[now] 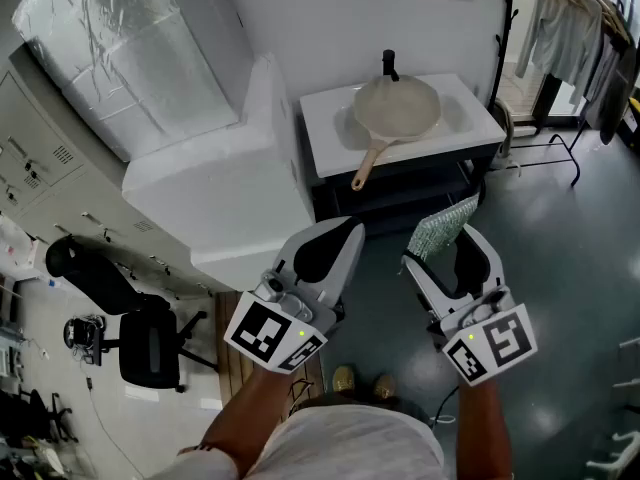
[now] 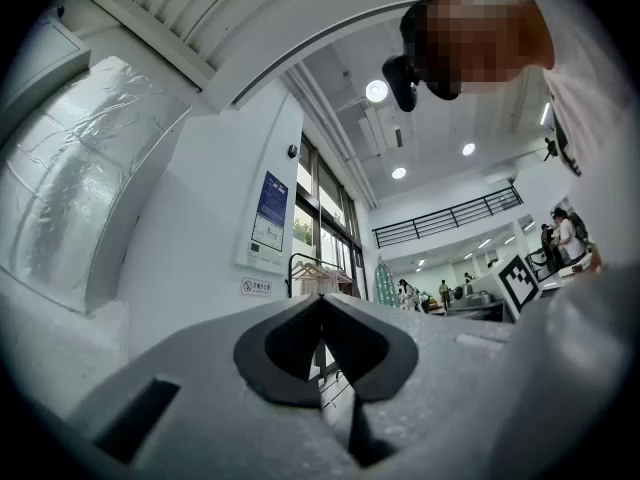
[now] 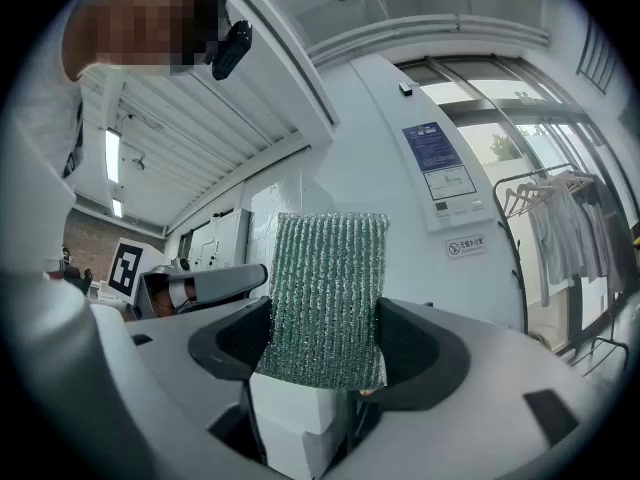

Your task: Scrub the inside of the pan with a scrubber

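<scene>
A beige pan [image 1: 398,107] lies in the white sink [image 1: 330,118] at the far side of the room, its handle [image 1: 366,164] pointing toward me. My right gripper [image 1: 452,251] is held well short of it, shut on a green ribbed scrubber [image 1: 443,227], which stands up between the jaws [image 3: 328,298]. My left gripper [image 1: 340,236] hovers beside it on the left, shut and empty, its dark pads meeting at the tips [image 2: 322,301]. Both are raised in the air, far from the pan.
A black tap [image 1: 389,65] stands behind the pan. A large white foam-wrapped block [image 1: 215,188] sits left of the sink cabinet. A clothes rack [image 1: 575,8] with hanging garments is at the right. A black office chair [image 1: 140,343] stands at the lower left.
</scene>
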